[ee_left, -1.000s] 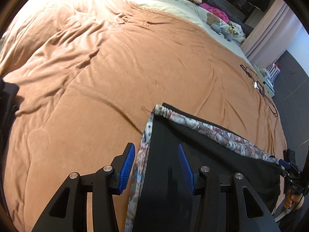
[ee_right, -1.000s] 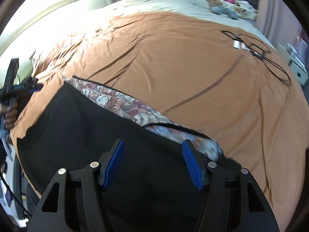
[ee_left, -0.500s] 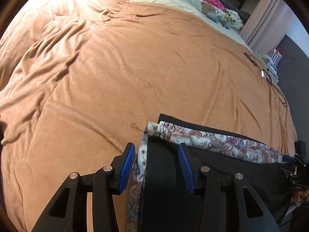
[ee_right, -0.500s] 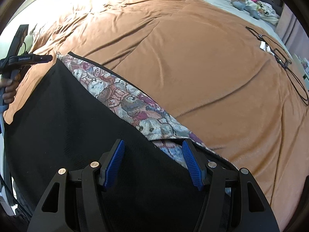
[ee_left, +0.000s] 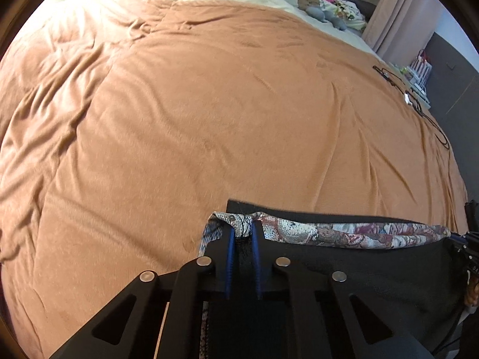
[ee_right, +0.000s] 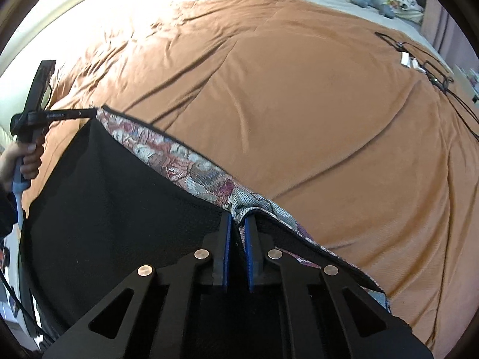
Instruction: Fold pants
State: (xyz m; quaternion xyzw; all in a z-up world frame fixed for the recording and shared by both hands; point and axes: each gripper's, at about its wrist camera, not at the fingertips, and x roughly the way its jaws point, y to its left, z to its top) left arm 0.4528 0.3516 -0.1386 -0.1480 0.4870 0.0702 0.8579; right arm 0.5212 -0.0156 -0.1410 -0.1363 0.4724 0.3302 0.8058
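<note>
While the black pants lie at the near edge of the orange blanket, both tongs have just been closing: left tongs pinch the floral waistband at one corner, right tongs pinch its opp. end.

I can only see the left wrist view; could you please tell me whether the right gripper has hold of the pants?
Observer: Yes, the right gripper has just closed on the patterned band of the pants, fabric bunched between its fingers.
Operator: Thanks. Is the band taut between the grippers?
Observer: Fairly straight, up to the left gripper, whose fingers have just been closing on the far corner.
Operator: Who steadies that one?
Observer: A hand grips its handle.
</note>
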